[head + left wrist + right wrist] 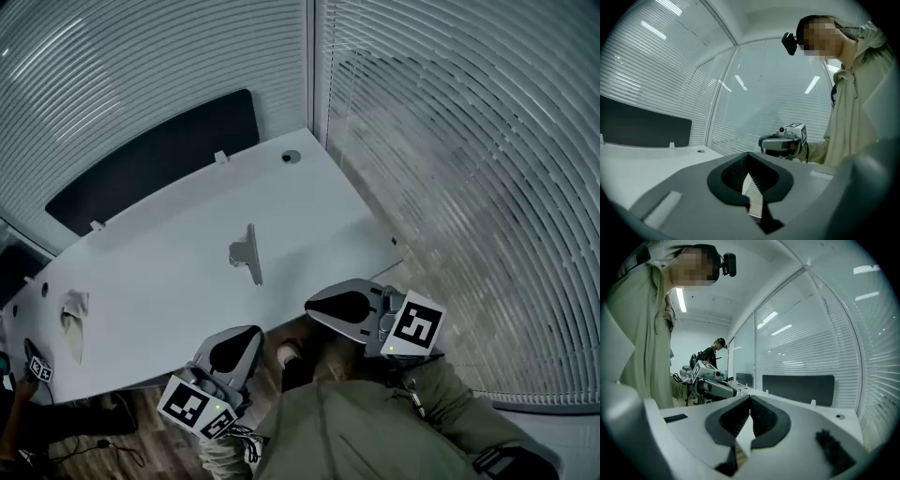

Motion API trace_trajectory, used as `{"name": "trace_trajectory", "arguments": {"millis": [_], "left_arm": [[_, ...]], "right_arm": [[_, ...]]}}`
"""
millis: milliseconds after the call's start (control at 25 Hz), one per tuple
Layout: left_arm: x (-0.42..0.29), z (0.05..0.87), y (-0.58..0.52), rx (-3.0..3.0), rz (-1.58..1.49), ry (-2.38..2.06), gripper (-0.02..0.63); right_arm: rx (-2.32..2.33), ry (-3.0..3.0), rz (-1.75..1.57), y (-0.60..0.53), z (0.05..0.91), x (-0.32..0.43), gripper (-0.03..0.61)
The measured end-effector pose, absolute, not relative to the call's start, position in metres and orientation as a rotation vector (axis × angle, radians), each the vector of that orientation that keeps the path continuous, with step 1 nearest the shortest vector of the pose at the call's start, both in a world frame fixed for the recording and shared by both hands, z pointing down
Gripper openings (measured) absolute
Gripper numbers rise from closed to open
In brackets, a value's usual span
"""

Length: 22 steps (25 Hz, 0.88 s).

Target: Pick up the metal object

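your left gripper has its jaws pressed together, nothing between them; your right gripper is likewise closed and empty; both hang at the near edge of the white table; the metal object lies mid-table, apart from both.

Low in the frame, the right gripper shows its jaws pressed together with nothing between them. Beyond lies a white surface, backed by a dark panel and slatted blinds. At middle left, the left gripper hangs beside a person's pale jacket. A second person stands far behind.
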<state>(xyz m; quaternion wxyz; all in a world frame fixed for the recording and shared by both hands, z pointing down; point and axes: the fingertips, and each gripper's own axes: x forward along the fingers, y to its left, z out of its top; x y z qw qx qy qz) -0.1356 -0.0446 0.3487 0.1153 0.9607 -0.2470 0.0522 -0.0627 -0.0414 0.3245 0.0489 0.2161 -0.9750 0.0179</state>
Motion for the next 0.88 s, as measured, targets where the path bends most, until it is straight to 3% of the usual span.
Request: {"name": "trace_trajectory", "arguments": {"millis": [480,880], "left_arm": [[-0.163,0.393,-0.151,2.754,0.244,-0.628,0.005],[-0.150,0.448,-0.203,2.611,0.372,-0.573,0.005]], "right_arm": [[0.728,-2.864,0.137,-0.137,0.365,-0.110,0.003],[0.738,-2.781,0.348,-0.162,0.400,-0.093,0.003]]}}
